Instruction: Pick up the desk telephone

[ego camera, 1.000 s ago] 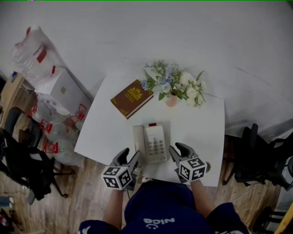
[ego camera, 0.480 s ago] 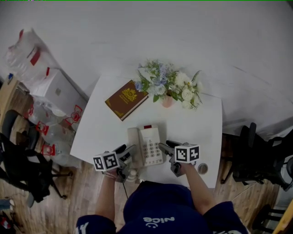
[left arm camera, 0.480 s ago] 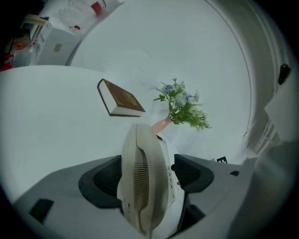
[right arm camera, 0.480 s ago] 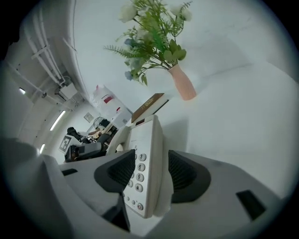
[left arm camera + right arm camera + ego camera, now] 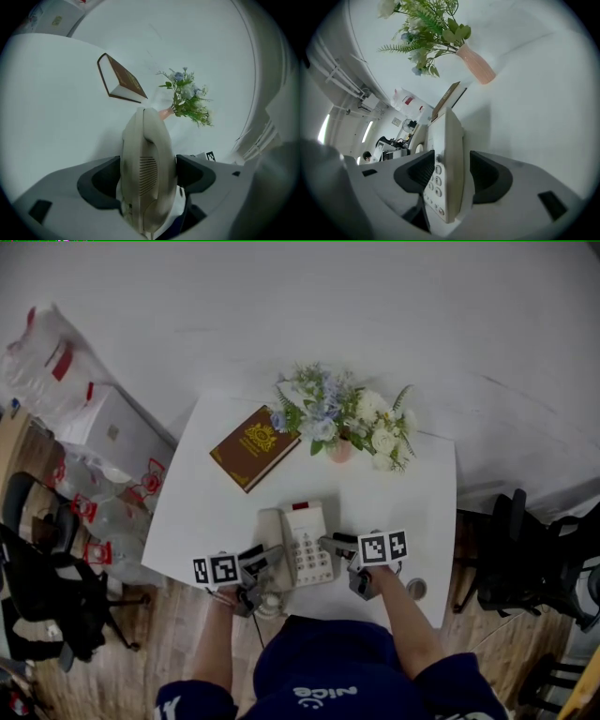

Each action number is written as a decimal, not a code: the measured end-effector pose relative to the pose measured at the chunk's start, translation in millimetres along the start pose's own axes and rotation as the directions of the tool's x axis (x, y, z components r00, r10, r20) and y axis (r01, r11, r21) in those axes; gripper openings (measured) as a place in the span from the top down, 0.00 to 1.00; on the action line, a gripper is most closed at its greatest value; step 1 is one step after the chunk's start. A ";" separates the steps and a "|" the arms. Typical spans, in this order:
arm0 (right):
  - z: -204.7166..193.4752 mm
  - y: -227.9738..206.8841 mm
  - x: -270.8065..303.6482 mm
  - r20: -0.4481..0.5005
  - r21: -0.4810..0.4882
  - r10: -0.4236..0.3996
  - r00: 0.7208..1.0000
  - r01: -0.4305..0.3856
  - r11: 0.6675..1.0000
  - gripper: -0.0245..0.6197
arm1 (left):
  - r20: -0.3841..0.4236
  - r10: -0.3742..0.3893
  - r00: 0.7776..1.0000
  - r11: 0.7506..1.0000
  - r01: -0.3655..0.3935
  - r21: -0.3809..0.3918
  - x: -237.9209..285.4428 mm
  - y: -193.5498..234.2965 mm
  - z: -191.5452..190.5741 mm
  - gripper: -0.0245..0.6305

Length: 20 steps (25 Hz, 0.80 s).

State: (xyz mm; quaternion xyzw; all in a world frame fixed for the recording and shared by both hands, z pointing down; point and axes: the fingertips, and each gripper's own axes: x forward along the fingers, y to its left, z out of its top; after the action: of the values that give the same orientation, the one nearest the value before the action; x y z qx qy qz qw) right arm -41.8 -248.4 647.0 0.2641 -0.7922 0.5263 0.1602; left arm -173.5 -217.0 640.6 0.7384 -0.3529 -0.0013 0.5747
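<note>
Phone (image 5: 302, 545) lies at the near edge of the counter (image 5: 211, 512). Left tongs (image 5: 265, 561) straddle its handset (image 5: 146, 164). Right tongs (image 5: 334, 545) straddle its keypad (image 5: 436, 182) edge (both spread, jaws just opened wider, pads not pressing). Book (image 5: 255, 446) and flowers (image 5: 342, 418) sit farther back.

Wht wall (image 5: 469, 315), wood floor (image 5: 159, 652), white table (image 5: 206, 512), blk chair at L (image 5: 47, 587), another at R (image 5: 525, 559)
</note>
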 end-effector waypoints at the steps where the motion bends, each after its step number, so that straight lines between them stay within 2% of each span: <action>1: -2.5 2.9 2.4 -0.015 0.001 0.016 1.000 -0.016 1.000 0.60 | -0.002 -0.010 1.000 1.000 0.010 -0.006 0.5 -0.1 -0.4 0.40; 7: -3.8 5.5 11.1 0.000 0.026 0.015 1.000 -0.015 1.000 0.60 | -0.008 -0.045 0.999 0.997 0.044 -0.060 3.1 -0.2 -3.1 0.40; 14: -8.3 4.1 14.5 -0.026 0.081 0.051 0.998 -0.049 0.996 0.61 | -0.050 -0.032 0.998 0.999 0.030 -0.041 5.0 -1.8 -4.8 0.40; 20: -7.8 5.2 14.5 -0.028 0.060 0.048 0.998 -0.046 0.997 0.61 | -0.059 -0.013 0.998 0.999 0.011 -0.035 4.0 -0.8 -4.8 0.40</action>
State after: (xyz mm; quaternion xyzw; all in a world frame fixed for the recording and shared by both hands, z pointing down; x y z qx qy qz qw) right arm -56.7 -243.2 653.9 0.2421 -0.7799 0.5569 0.1515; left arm -168.0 -214.9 643.2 0.7303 -0.3312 0.0109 0.5974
